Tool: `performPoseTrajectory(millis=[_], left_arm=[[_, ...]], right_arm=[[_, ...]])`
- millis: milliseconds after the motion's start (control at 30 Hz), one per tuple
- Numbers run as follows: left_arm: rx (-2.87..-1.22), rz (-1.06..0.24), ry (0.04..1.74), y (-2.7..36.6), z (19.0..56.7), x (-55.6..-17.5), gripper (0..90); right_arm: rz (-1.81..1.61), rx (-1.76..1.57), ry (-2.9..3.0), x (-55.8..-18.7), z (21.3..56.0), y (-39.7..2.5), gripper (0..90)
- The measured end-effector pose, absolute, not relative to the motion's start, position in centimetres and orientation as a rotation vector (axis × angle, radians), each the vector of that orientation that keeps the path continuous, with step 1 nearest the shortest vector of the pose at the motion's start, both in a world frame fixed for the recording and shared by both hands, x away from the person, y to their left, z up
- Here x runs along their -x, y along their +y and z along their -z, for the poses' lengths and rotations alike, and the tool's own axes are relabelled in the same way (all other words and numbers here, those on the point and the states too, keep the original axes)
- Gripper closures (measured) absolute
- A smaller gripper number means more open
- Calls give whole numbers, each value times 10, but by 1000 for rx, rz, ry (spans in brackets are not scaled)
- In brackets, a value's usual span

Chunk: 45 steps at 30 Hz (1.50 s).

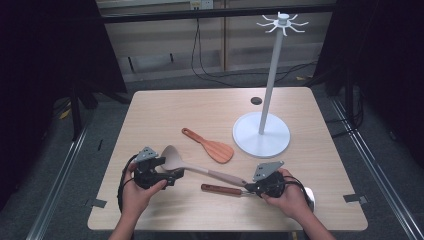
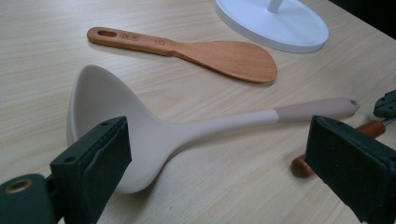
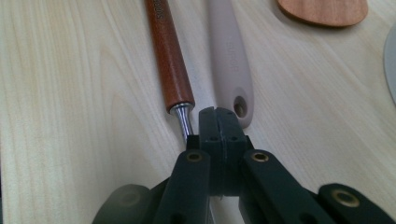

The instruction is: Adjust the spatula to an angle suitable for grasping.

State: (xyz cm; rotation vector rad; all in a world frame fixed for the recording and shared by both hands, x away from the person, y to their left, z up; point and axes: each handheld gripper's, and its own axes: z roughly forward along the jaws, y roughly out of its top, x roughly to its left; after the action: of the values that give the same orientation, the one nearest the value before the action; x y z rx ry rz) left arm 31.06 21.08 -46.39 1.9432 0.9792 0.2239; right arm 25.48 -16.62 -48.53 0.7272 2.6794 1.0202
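On the light wooden table stands a white round-based pole rack, with a flat brown wooden rice paddle beside it. The pale beige silicone ladle lies near the front edge, its bowl between the left gripper's wide-spread jaws. The right gripper, jaws pressed together, sits beside the metal neck of a brown-handled utensil by the ladle's handle end; whether it pinches anything I cannot tell.

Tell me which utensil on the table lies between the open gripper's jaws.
The pale beige ladle: its bowl sits between the left gripper's open jaws. The wooden rice paddle lies beyond.

Black two-jaw claws with brass screws, grey triangular plates, black cables.
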Motion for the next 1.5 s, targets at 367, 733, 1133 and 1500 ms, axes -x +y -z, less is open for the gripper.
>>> performPoseTrajectory(millis=[367,733,1133,1500], left_arm=[[-1941,-217,976,208,465,-312,73],[-1942,-215,965,208,465,-312,74],[-1947,-210,948,205,466,-312,75],[-1962,-197,940,203,467,-314,76]], right_arm=[[-1017,-662,2709,-251,486,-162,900],[-1066,-639,2748,-248,476,-170,646],[-978,-609,2816,-245,474,-171,708],[-897,-596,2834,-246,475,-175,732]])
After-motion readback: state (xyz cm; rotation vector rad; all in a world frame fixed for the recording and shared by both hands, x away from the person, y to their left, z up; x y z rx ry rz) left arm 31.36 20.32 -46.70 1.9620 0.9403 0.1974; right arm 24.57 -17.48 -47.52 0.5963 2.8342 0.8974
